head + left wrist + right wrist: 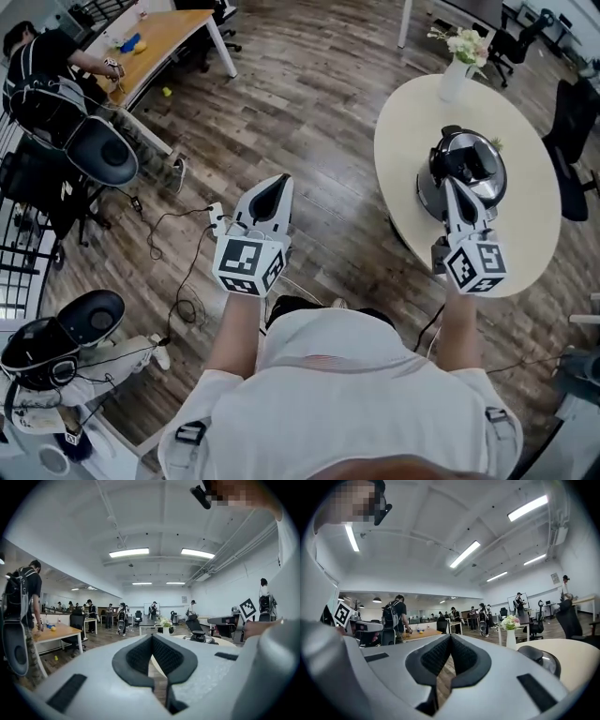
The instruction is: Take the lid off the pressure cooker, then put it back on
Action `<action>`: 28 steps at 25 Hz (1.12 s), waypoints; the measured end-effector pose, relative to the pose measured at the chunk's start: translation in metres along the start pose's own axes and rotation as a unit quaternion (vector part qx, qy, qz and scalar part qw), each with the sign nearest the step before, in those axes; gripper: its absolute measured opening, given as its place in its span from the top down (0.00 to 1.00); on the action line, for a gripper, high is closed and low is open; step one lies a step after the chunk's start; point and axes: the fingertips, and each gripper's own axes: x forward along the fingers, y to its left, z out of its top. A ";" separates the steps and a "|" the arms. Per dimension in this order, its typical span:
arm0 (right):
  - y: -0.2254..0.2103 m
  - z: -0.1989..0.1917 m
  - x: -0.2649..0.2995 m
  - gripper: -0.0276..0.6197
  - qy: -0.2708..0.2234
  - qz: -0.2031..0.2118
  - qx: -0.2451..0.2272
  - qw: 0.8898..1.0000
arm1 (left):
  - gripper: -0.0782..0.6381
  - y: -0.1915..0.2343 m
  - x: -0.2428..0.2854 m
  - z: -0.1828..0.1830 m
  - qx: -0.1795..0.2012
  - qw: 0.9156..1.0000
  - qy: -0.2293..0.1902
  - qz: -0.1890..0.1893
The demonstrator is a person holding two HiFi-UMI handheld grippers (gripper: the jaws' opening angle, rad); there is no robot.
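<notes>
The steel pressure cooker [466, 171], with its black-handled lid on, stands on a round beige table [403, 131] at the right of the head view. My right gripper [450, 186] is shut and empty, its tip level over the cooker's near side. My left gripper [277, 181] is shut and empty over the wooden floor, left of the table. In the left gripper view the closed fingertips [152, 637] point across the room, with the cooker [202, 637] ahead to the right. In the right gripper view the cooker [541, 659] sits just right of the shut gripper [450, 637].
A white vase of flowers [457, 58] stands at the table's far edge. A wooden desk [159, 37] with a seated person [42, 66] is at top left, office chairs [98, 150] are at left, cables [178, 272] cross the floor, and a black chair [574, 112] stands right of the table.
</notes>
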 end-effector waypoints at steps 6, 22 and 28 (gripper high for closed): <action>-0.074 0.013 0.011 0.95 -0.018 -0.067 0.004 0.998 | 0.89 -0.019 0.108 0.020 0.016 0.997 -0.004 -0.076; -0.197 0.025 0.039 0.95 -0.031 -0.410 0.011 0.911 | 0.89 -0.056 0.416 0.041 0.040 0.913 -0.015 -0.406; -0.204 0.023 0.031 0.95 -0.019 -0.475 0.000 0.880 | 0.89 -0.088 0.462 0.040 0.028 0.883 -0.014 -0.469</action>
